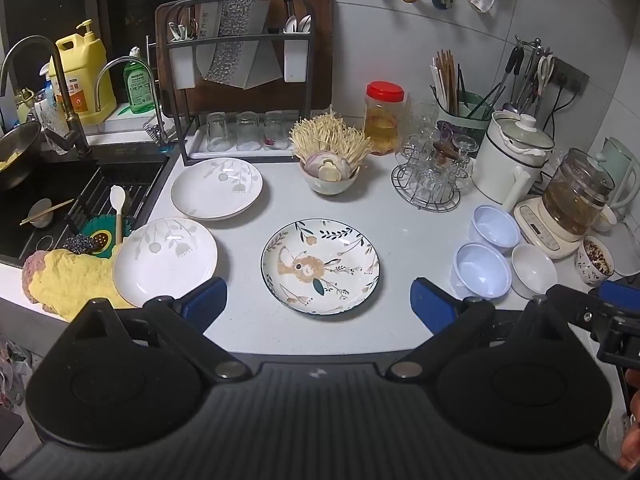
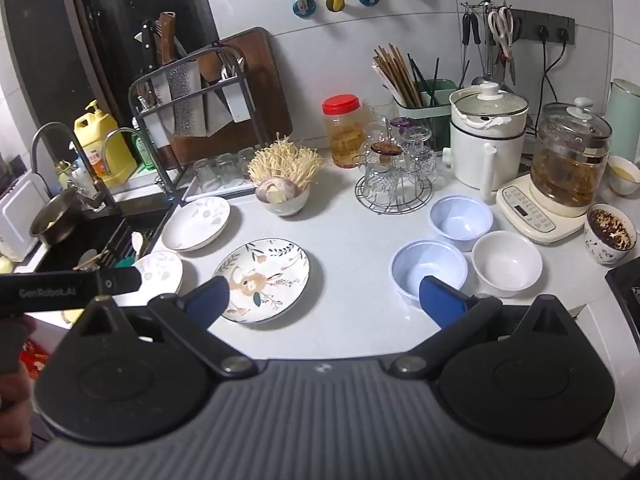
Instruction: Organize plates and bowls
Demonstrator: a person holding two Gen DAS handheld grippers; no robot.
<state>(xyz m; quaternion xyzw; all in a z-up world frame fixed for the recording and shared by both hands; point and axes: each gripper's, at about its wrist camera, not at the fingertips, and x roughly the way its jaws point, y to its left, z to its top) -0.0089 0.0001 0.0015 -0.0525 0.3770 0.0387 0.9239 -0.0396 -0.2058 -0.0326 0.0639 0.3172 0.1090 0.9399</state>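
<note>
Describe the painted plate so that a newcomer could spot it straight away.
Start at the black sink on the counter's left, beside which lie two white plates with pale grey leaves. The painted plate lies to their right, mid-counter. It alone has a dark rim, a brown rabbit and coloured sprigs.

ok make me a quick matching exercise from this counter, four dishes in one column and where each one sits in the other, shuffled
Things:
1. rabbit plate
2. white bowl
3. mushroom bowl
4. leaf plate

Places:
A. near the counter edge, next to the yellow cloth
B. beside the two pale blue bowls
C. middle of the counter, alone
D. in front of the glass tray, left of the red-lidded jar

Pairs: 1-C, 2-B, 3-D, 4-A
</note>
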